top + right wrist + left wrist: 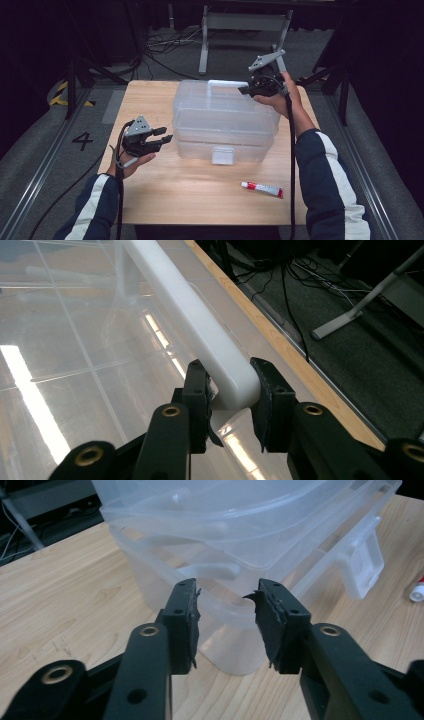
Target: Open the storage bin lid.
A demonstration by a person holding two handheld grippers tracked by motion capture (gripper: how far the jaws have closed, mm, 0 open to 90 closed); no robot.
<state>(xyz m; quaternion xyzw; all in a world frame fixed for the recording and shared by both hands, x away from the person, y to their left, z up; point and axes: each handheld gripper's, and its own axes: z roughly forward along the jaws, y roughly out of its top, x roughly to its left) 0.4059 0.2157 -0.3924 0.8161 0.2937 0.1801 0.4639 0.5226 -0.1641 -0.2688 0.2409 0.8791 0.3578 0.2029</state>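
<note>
The right gripper [246, 90] was clamped on the white handle [210, 335] atop the clear box [225, 122]; in the right gripper view both pads pressed the end of the handle from either side, with the lid [75, 355] spreading below and beyond them. The left gripper [167, 136] stood just off the box's near left corner, its jaws partly apart with nothing between them. In the left gripper view the box [240, 545] filled the space straight ahead of the jaws, its front latch [362, 565] off to their right. A small red-and-white tube [262, 188] lay on the table [150, 200], well clear of both grippers, in front of the box.
</note>
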